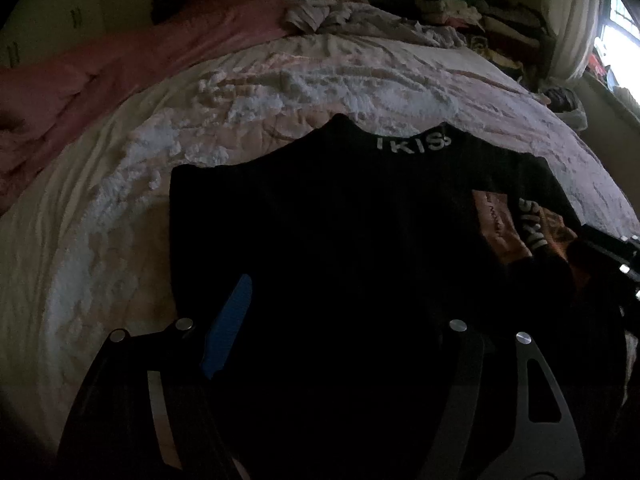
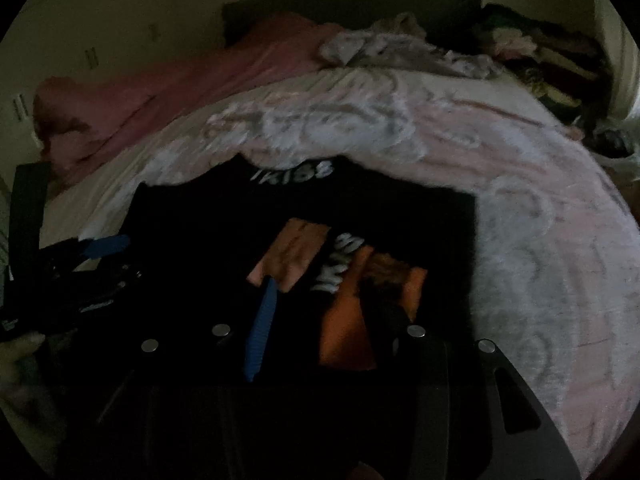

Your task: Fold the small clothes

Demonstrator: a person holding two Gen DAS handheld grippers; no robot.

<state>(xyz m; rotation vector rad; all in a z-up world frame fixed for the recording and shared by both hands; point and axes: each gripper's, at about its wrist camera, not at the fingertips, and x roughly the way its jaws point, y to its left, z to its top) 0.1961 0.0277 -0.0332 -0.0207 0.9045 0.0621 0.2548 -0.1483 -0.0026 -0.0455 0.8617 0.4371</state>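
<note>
**Black garment spread on a cluttered bed, grippers over its near edge**

A black garment [image 1: 320, 220] is laid flat on a pink-and-white textured bedspread [image 1: 280, 92]. A rumpled pink blanket [image 1: 100, 76] is bunched along the far left, a crumpled pale cloth [image 1: 352, 16] lies by the headboard, and a stack of folded clothes [image 1: 480, 20] is piled at the far right beside a bright window [image 1: 620, 40].

White letters reading "IKISS" are seen at the collar, and again on a sleeve folded across an orange printed panel [image 2: 348, 312]; the panel's small text cannot be read.

The left gripper [image 1: 340, 320] is held wide apart over the black fabric, with nothing clamped. The right gripper [image 2: 328, 320] is partly open over the orange panel; whether the cloth is touched cannot be told.
</note>
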